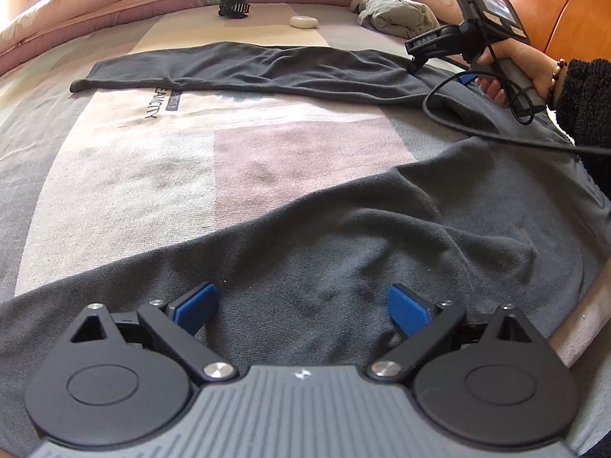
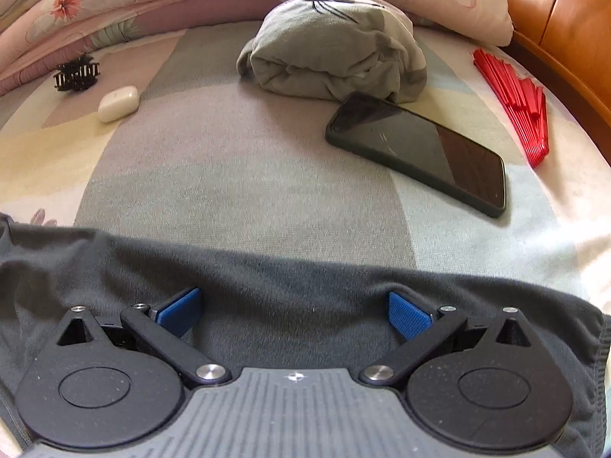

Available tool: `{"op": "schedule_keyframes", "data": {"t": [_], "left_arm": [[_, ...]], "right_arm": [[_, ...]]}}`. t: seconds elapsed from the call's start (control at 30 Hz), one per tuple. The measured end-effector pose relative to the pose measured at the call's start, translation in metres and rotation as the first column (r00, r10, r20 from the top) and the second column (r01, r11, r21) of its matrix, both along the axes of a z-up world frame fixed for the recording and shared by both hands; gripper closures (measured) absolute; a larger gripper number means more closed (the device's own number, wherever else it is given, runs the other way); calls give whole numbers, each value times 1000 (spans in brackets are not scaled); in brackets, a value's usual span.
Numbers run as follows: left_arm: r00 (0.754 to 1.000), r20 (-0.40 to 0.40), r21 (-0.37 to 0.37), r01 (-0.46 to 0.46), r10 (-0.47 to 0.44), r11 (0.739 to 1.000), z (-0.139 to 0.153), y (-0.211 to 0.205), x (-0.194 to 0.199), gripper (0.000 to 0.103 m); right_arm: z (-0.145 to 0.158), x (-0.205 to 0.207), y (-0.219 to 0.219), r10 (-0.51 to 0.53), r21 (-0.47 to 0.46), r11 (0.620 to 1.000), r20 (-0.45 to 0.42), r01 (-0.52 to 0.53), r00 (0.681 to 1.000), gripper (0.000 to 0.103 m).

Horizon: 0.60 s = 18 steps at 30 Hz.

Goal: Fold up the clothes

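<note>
Phone point(image 2: 420, 152) shows only in right view; both grippers point(image 1: 301, 305) point(image 2: 294, 313) spread apart over grey garment point(image 1: 343, 248)

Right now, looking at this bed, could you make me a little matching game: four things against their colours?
Things:
1. phone
2. folding fan
3. earbud case
4. garment being folded

Colours:
A. red
B. dark grey
C. black
D. cream white

Pairs: 1-C, 2-A, 3-D, 4-B
</note>
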<state>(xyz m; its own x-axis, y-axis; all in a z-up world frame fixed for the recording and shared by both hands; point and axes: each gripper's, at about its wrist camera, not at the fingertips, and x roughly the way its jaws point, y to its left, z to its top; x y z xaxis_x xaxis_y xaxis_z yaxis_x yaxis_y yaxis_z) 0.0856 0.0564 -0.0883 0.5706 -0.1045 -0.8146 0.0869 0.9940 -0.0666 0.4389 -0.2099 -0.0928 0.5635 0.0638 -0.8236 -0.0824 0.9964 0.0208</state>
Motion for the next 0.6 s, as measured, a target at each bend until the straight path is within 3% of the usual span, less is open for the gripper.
{"op": "schedule_keyframes", "data": {"t": [0.17, 0.27, 0.37, 0.47, 0.6], "left_arm": [[999, -13, 14, -33, 34, 999, 12, 11, 8, 7], [999, 8, 46, -45, 45, 998, 30, 17, 22, 7], [999, 41, 73, -9, 6, 997, 53, 12, 46, 7], [996, 66, 92, 49, -55, 995, 72, -2, 80, 7], [990, 72, 41, 117, -120, 992, 83, -28, 140, 7]], "right_arm": [[27, -61, -14, 44, 34, 998, 42, -46, 998, 0], [26, -107, -19, 79, 69, 994, 36, -81, 996, 0], [8, -128, -12, 110, 36, 993, 10, -111, 994, 0], [0, -141, 0, 127, -48, 991, 72, -124, 989, 0], [-4, -155, -4, 140, -30, 990, 132, -137, 981, 0]]}}
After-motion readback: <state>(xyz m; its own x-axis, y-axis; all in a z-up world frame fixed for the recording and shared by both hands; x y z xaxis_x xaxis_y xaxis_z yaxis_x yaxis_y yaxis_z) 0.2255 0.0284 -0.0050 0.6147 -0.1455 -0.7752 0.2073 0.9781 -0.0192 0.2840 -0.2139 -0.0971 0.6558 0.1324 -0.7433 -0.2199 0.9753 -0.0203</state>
